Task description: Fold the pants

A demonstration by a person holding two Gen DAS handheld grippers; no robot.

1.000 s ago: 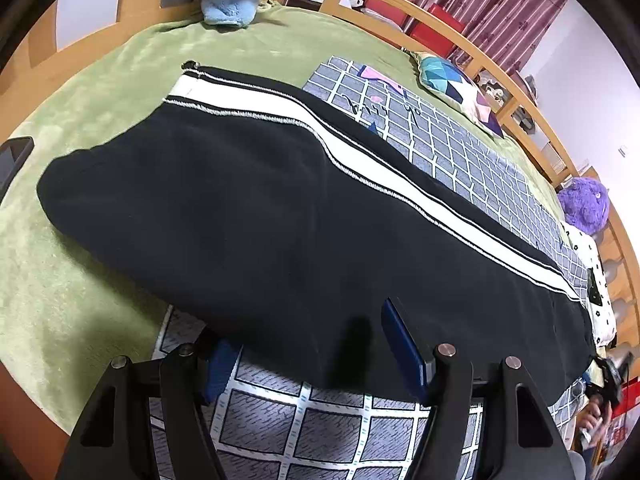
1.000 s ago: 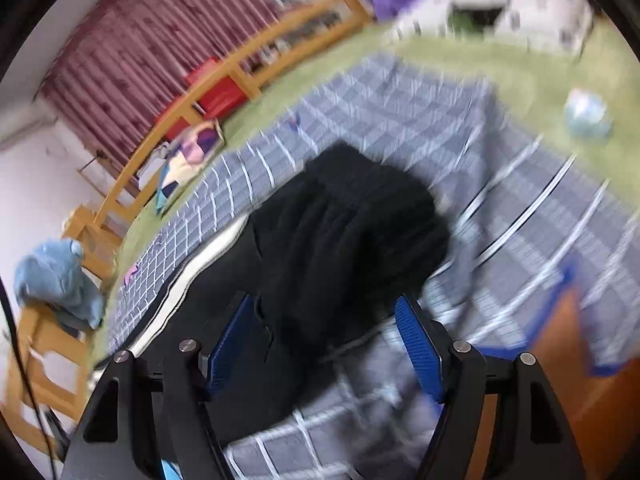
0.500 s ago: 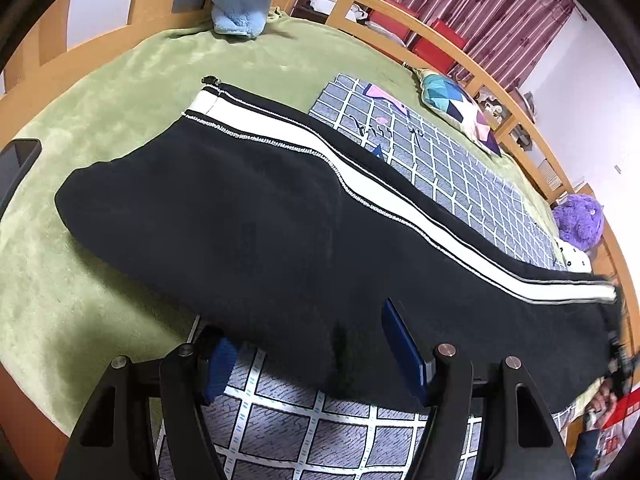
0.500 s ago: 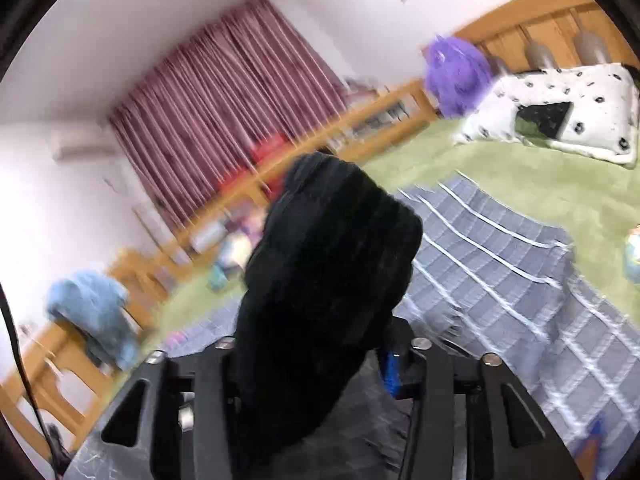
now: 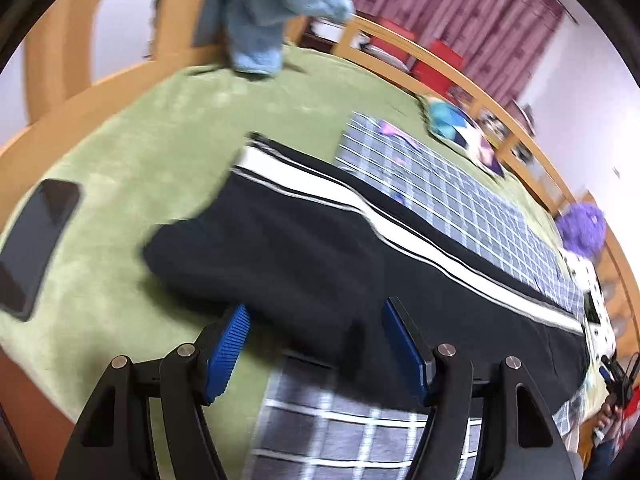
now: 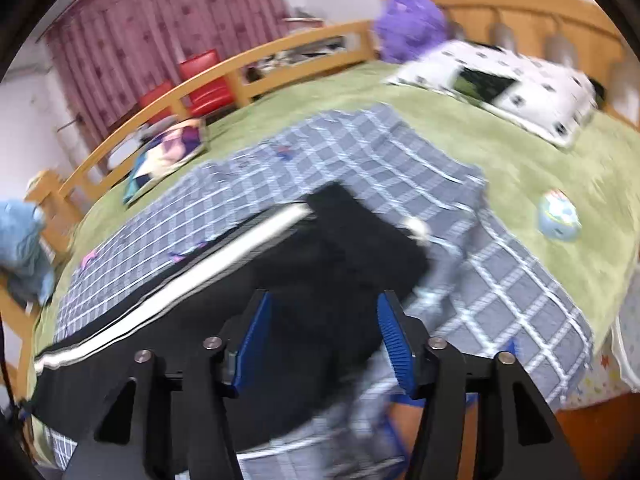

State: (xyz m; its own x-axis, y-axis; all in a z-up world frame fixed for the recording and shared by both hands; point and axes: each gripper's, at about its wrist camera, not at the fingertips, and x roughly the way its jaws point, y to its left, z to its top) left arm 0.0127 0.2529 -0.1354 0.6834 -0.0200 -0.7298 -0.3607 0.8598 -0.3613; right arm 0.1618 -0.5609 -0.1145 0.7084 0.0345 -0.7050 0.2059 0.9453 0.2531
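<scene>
Black pants [image 5: 360, 264] with a white side stripe lay flat on a checked blanket [image 5: 460, 200] over a green bedcover [image 5: 140, 168], their long axis running crosswise in front of both tools. The left gripper [image 5: 316, 344] stood wide open at the near hem of one end; the right gripper [image 6: 324, 340], jaws also spread and holding nothing, hovered over the opposite end.

A home bedroom: wooden bed frame [image 6: 280, 54], pillow [image 6: 516, 92], curtains [image 6: 160, 28]
</scene>
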